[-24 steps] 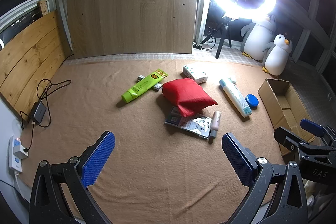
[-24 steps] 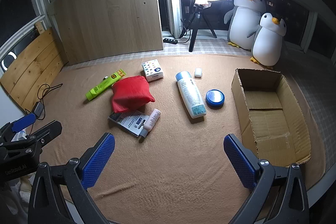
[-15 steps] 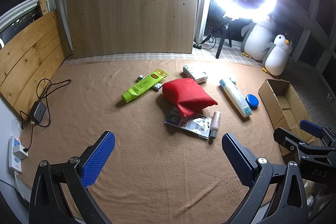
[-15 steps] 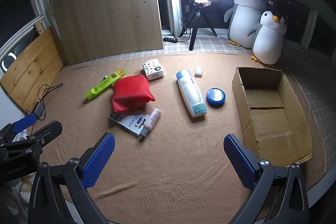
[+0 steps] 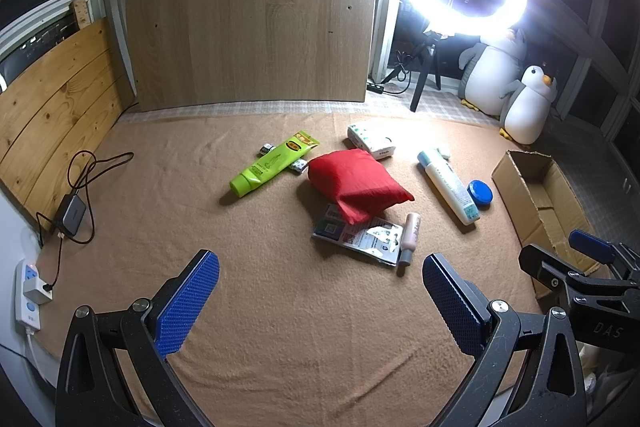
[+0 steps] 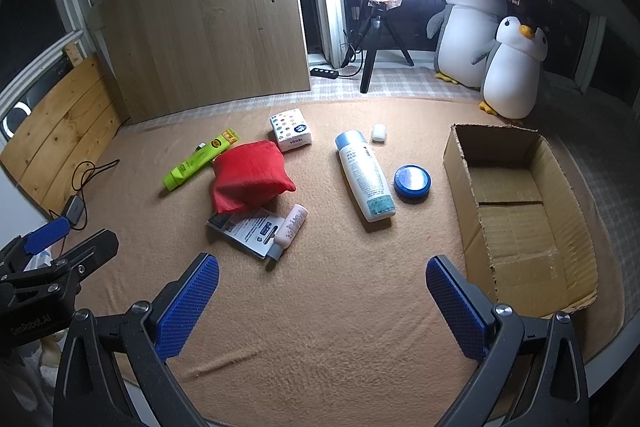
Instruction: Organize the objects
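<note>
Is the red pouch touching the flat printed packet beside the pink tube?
Touching. In the right wrist view the red pouch lies on the far end of the printed packet, covering its corner.

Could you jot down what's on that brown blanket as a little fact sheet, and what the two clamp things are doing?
Surface: brown blanket
Container: cardboard box, open and empty
Loose items: red pouch, green tube, white bottle, blue tin, tissue pack
Left hand-held gripper: open, holding nothing
Right hand-held gripper: open, holding nothing
</note>
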A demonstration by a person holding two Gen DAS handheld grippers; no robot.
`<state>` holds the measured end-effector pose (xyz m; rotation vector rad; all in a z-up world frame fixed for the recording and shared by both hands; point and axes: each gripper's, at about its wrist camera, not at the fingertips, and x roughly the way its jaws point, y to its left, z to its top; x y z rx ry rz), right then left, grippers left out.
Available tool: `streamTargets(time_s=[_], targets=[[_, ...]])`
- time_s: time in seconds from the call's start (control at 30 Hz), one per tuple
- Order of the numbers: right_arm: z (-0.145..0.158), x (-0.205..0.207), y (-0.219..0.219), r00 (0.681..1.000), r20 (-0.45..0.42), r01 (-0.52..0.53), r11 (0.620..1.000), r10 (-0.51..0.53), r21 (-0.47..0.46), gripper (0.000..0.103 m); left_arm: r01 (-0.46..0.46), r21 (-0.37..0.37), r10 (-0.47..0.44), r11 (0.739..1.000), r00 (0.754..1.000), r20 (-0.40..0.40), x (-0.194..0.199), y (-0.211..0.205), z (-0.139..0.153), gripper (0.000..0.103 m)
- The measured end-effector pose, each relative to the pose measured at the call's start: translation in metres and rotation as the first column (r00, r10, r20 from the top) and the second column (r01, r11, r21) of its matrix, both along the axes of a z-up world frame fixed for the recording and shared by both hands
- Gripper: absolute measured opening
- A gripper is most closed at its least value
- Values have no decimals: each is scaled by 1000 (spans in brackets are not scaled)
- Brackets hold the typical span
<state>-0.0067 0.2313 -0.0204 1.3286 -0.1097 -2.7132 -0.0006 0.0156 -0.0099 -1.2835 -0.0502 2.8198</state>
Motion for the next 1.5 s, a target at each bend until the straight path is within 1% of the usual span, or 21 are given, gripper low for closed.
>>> streamTargets(time_s=[0.4,0.73,1.0,1.2,1.37,1.5], targets=[[-3,-4,0,1000,11,-2,1000,2,-6,102,-2,3,2,1000,1000,6,-6,0,-3,103],[-8,-10,2,999,39,-4,999,5,-40,102,-2,5,2,1000,1000,9,-9,-3,-5,103],[-11,-16,2,999,52,-11,999,14,-52,102,0,12,-1,1000,1000,23,-18,-10,-12,103],[-16,-30,3,998,61,-31,997,35,-72,102,4,21,-5,1000,999,35,-33,-14,-21,103],[-19,-51,5,997,68,-38,996,44,-80,102,7,35,-9,999,999,51,-50,-17,-32,103],[-24,-72,4,994,82,-57,994,65,-89,102,5,50,-10,999,996,85,-69,-20,-47,103]])
